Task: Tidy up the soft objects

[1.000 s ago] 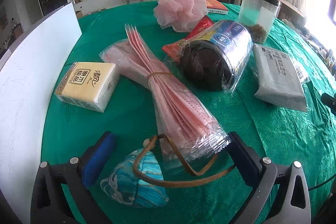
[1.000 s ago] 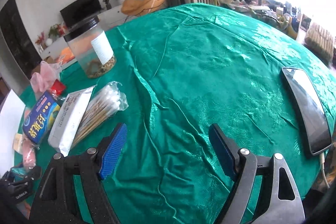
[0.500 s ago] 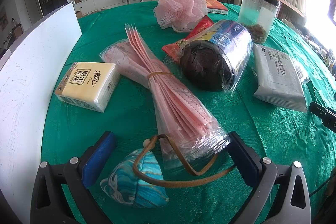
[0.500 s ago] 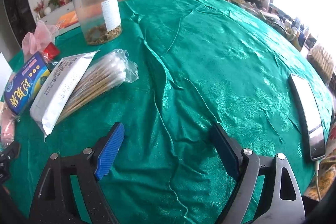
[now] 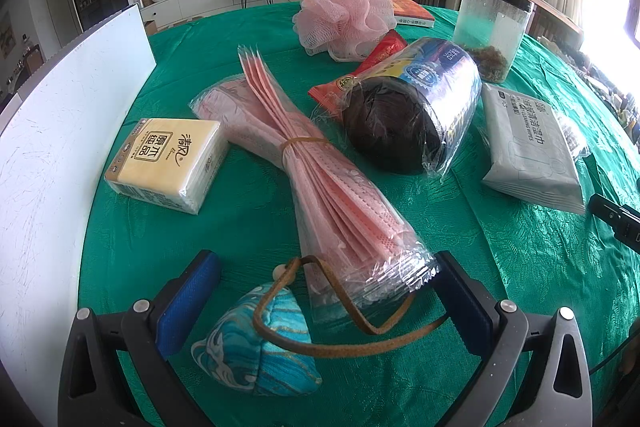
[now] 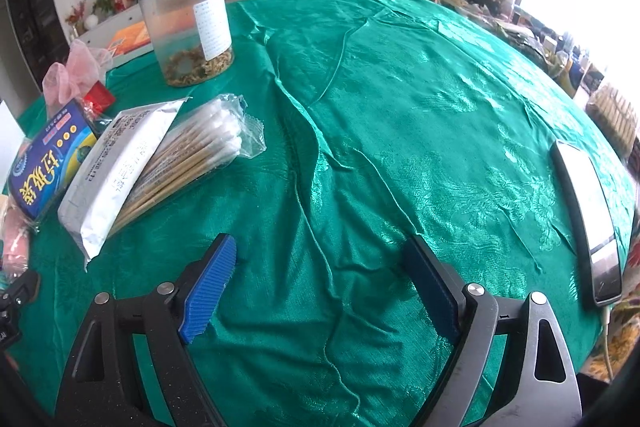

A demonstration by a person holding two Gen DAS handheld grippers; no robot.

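Framing a teal pouch [image 5: 260, 347] and the near end of the bagged pink masks [image 5: 320, 187], the left gripper [image 5: 324, 299] stands spread wide, grasping nothing. Right gripper [image 6: 320, 287] likewise released over bare green tablecloth [image 6: 400, 107]; wipes pack [image 6: 120, 171] and cotton swabs [image 6: 192, 159] lie ahead to its left.

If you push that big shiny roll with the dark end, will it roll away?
Probably a little. The plastic-wrapped blue-labelled roll lies on its rounded side, so a sideways nudge might roll it. The red snack packet beside it may stop it. Its loose, crinkly film looks slippery, so it could slide when pinched.

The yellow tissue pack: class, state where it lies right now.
In the left wrist view, the yellow plastic-wrapped tissue pack lies left on the green tablecloth, between the white board and the pink mask bundle.
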